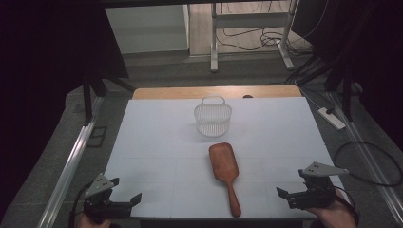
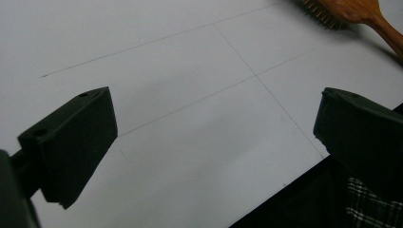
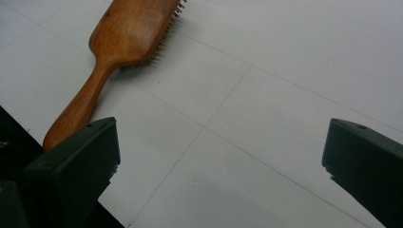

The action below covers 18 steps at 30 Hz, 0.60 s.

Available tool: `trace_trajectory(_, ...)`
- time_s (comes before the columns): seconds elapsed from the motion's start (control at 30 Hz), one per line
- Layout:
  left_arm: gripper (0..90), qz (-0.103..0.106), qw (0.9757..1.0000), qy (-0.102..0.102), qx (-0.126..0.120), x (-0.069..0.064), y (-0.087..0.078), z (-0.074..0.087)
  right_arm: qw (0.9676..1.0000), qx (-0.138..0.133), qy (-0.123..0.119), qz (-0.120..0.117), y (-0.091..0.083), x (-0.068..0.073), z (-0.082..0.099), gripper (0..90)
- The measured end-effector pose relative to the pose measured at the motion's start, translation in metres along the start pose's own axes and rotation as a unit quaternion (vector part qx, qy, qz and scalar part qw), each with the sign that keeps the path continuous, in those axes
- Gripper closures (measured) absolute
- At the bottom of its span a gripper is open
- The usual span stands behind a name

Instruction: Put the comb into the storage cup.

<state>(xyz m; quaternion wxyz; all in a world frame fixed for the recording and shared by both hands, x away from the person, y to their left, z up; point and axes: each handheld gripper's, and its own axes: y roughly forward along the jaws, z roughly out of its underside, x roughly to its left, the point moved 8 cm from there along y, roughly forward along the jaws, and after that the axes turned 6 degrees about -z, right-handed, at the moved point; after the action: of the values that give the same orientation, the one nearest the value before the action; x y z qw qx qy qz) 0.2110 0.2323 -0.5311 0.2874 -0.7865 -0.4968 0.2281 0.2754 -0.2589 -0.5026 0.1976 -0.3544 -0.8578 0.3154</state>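
the brush lies flat on the desk, handle toward the near edge, just in front of the basket. the left hand-held gripper and right hand-held gripper hover at the near corners, jaws spread wide, holding nothing.

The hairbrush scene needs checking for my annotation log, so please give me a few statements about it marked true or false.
1. The wooden hairbrush lies bristles down on the white table. True.
2. The hairbrush sits inside the white basket. False: it lies on the table, nearer the person than the basket and apart from it.
3. The left gripper is open and holds nothing. True.
4. The right gripper is shut on the hairbrush handle. False: its jaws stand wide apart, off to the side of the handle.
5. The basket stands upright. True.
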Motion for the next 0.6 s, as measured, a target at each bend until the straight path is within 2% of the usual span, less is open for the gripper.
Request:
trace_trajectory(0.17,1.3,-0.001,1.0,-0.002,-0.001,0.0,0.0,0.0,0.9996,0.0,-0.018,-0.023,0.003,0.004,-0.006,0.0)
trace_trajectory(0.4,1.3,-0.001,1.0,-0.003,0.001,0.0,0.0,0.0,0.9988,0.003,-0.012,-0.047,0.008,0.01,-0.012,0.0)
trace_trajectory(0.6,1.3,-0.001,1.0,-0.004,0.0,0.001,0.001,0.0,0.9976,0.008,-0.033,-0.061,0.016,0.018,-0.021,0.0)
